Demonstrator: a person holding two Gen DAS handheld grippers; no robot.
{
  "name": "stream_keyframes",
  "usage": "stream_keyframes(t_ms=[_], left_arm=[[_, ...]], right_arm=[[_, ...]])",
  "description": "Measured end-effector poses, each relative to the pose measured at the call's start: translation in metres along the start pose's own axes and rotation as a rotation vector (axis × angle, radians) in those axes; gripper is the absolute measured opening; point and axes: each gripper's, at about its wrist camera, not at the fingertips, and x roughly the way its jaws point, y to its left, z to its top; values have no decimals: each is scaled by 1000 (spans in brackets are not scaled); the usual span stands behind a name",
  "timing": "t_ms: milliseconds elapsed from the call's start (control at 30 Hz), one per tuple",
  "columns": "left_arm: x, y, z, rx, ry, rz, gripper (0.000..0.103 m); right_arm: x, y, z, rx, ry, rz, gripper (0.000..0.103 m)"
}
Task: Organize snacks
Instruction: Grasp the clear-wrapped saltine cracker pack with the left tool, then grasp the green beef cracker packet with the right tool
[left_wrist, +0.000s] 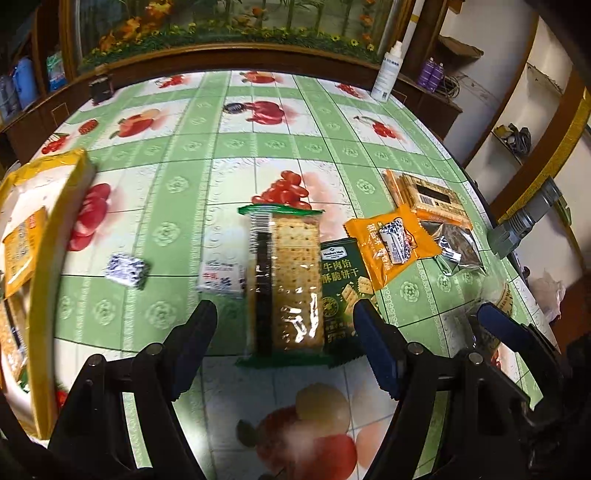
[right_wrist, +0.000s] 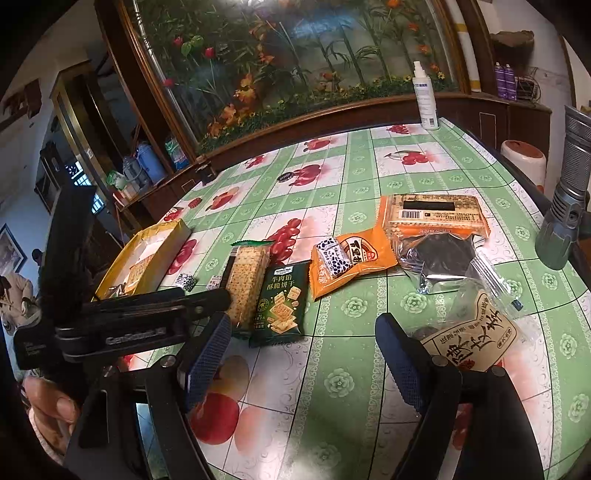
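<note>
My left gripper (left_wrist: 284, 332) hangs open over the near end of a clear cracker pack (left_wrist: 284, 280) with a green edge; its pads stand apart from the pack's sides. A dark green biscuit packet (left_wrist: 340, 280) lies against that pack. To the right lies an orange packet (left_wrist: 391, 254) with a blue-and-white candy (left_wrist: 397, 236) on top. My right gripper (right_wrist: 304, 358) is open above bare tablecloth, with nothing between its pads. A clear packet with dark snacks (right_wrist: 469, 339) lies beside its right finger. The left gripper (right_wrist: 207, 297) shows at the left of the right wrist view.
A yellow box (right_wrist: 144, 258) with packets inside stands at the left. Two small candies (left_wrist: 127, 271) lie by it. At the right are an orange cracker pack (right_wrist: 436, 214), a silver packet (right_wrist: 439, 262), a grey flashlight (right_wrist: 565, 206) and a spray bottle (right_wrist: 426, 99).
</note>
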Motion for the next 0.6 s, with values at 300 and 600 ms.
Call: stream_keyframes(t_ms=[300, 600], left_arm=[[13, 31, -6, -16, 32, 33, 45], [-35, 67, -21, -56, -45, 19, 45]], right_arm=[[24, 4, 3, -28, 57, -8, 82], [94, 48, 3, -179, 202, -74, 79]])
